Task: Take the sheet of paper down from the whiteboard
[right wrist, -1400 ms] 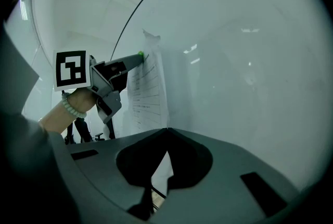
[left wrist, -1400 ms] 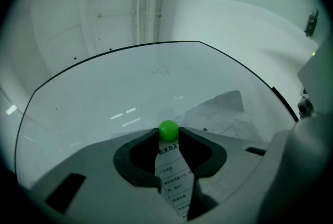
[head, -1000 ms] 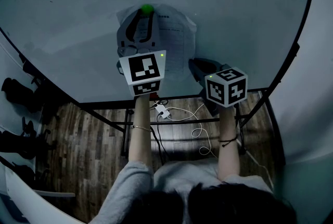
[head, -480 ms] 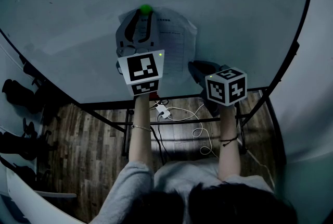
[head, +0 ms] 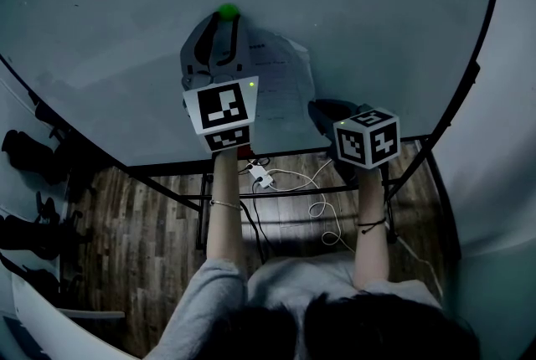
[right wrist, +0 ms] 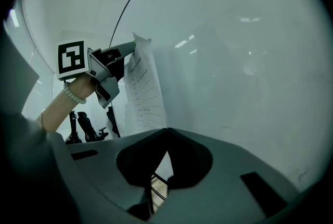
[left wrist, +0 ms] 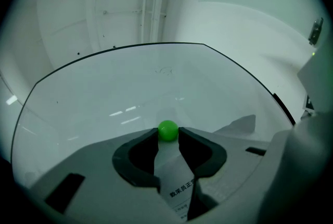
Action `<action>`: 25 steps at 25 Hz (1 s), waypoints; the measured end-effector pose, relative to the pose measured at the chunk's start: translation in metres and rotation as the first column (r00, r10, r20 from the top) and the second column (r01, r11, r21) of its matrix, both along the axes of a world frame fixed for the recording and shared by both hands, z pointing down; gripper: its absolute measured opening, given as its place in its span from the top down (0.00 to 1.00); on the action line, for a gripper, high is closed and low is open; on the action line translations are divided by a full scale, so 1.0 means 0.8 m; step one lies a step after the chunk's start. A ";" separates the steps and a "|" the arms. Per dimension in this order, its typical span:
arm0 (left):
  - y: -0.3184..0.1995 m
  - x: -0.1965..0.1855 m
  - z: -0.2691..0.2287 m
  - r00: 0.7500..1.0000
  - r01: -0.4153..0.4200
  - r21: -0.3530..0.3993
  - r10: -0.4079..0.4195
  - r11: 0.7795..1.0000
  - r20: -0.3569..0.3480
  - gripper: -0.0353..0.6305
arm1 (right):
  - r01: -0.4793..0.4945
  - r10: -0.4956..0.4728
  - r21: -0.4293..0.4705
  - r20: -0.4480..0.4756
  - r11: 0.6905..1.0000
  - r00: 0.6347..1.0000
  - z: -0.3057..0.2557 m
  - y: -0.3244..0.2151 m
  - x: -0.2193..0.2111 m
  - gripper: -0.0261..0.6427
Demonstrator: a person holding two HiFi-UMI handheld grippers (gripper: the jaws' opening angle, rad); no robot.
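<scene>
Whiteboard (head: 377, 15) bare on both sides; our sheet of paper (head: 280, 90) hangs mid-frame, long axis vertical, top under the green magnet (head: 228, 12). We pinch that magnet with the left gripper (head: 227, 22); right gripper (head: 322, 110) clenched empty by the sheet's lower right.

The only print I can read is a heading starting 数采员正 on the white printed sheet of paper (left wrist: 177, 182); its finer lines blur beyond reading.
</scene>
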State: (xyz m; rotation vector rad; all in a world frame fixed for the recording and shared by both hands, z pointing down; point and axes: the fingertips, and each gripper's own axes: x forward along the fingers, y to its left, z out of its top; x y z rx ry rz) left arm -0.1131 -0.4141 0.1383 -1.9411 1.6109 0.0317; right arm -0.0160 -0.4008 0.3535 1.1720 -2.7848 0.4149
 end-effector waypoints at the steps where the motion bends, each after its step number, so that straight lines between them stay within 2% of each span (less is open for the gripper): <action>1: 0.000 0.000 0.001 1.000 -0.007 -0.003 0.007 1.000 -0.002 0.76 | -0.002 0.002 0.003 -0.002 1.000 1.000 0.000 0.000 0.001 0.96; 7: 0.014 -0.001 0.007 0.998 -0.062 0.001 0.062 0.998 -0.021 0.76 | -0.021 0.021 0.021 -0.007 1.000 1.000 -0.003 0.003 0.006 0.96; 10: 0.022 -0.009 0.013 0.998 -0.053 -0.005 0.053 0.999 -0.038 0.76 | -0.030 0.029 0.036 0.003 0.999 1.000 -0.005 0.005 0.010 0.96; 16: 0.061 -0.050 0.036 0.991 -0.014 -0.016 0.012 1.000 -0.135 0.76 | -0.059 0.058 0.055 0.023 0.997 0.998 0.000 0.012 0.033 0.96; 21: 0.093 -0.076 0.066 0.982 0.014 -0.074 -0.028 0.997 -0.185 0.76 | -0.083 0.081 0.056 0.035 0.995 0.996 0.002 0.020 0.050 0.96; 25: 0.116 -0.084 0.091 0.975 0.014 -0.138 -0.044 0.990 -0.219 0.86 | -0.094 0.091 0.069 0.046 0.993 0.995 0.000 0.027 0.056 0.96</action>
